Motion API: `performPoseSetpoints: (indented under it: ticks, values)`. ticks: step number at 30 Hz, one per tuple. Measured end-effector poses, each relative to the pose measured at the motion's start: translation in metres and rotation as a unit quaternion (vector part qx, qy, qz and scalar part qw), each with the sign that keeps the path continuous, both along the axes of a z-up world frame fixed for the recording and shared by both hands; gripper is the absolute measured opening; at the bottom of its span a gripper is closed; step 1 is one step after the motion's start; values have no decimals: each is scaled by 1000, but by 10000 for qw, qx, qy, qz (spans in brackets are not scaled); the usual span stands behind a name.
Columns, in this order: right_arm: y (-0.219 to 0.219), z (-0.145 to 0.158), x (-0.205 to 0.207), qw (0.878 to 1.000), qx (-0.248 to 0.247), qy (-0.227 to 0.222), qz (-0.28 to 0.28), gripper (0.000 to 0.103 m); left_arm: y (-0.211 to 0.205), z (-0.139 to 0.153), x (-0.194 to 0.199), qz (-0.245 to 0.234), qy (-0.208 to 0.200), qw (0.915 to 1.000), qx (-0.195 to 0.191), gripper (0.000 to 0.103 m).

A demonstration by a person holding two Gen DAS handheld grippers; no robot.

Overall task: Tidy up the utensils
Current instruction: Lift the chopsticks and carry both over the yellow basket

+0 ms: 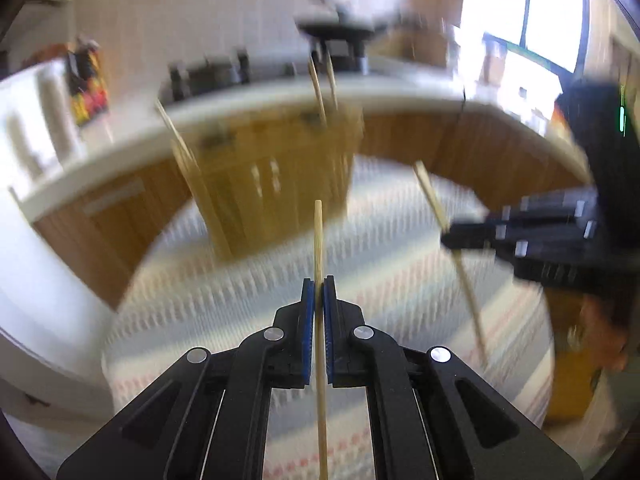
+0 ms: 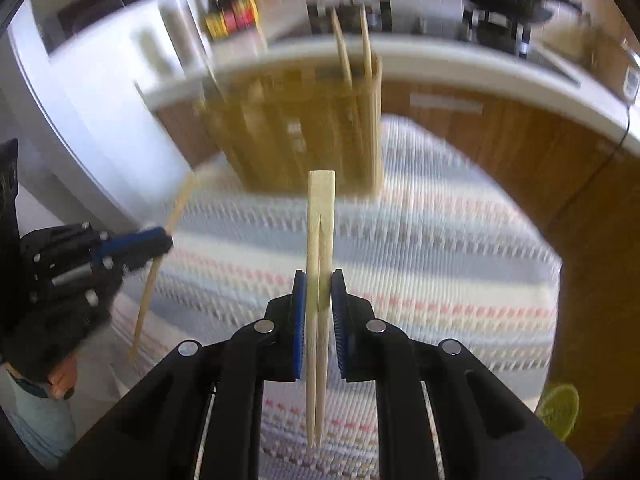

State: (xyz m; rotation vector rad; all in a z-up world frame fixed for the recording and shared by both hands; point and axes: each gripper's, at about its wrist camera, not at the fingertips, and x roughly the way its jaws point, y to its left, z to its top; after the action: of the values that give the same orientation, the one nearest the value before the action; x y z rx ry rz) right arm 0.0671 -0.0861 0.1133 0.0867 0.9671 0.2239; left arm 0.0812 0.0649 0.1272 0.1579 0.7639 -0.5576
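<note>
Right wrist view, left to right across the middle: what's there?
Left tongs gripping a single chopstick → joined chopstick pair clamped in the right tongs → striped mat → wooden cabinet front.

A pale wooden chopstick (image 1: 319, 248) stands upright at frame centre. A joined chopstick pair (image 2: 320, 280) stands likewise; the bamboo holder (image 2: 296, 128) sits blurred above
</note>
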Motion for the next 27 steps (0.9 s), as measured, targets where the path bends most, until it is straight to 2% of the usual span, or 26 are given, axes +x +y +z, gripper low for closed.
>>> performPoseSetpoints:
  ticks: [3,4,9,15,20,23,27]
  values:
    - [-4,30,2,9985,132,-536,5,11,8,38,10,161,-546,9970,-519,2]
    - [-5,43,4,9968,159,-777,15,11,11,52,12,214,-747,9946,-684,2]
    - [-6,83,19,9907,212,-1345,30,11,19,98,31,481,-1380,9805,-1313,2]
    - [-8,121,50,9759,149,-2175,-41,11,29,118,60,746,-1927,9605,-1863,2]
    - [-12,139,70,9561,-245,-2898,-362,11,31,127,89,1014,-2174,9503,-1983,2]
    - [-22,141,88,9493,-115,-3109,-458,11,32,125,105,1068,-2347,9441,-2055,2]
    - [-30,133,110,9406,52,-3344,-583,11,33,114,120,1053,-2691,9307,-2245,2]
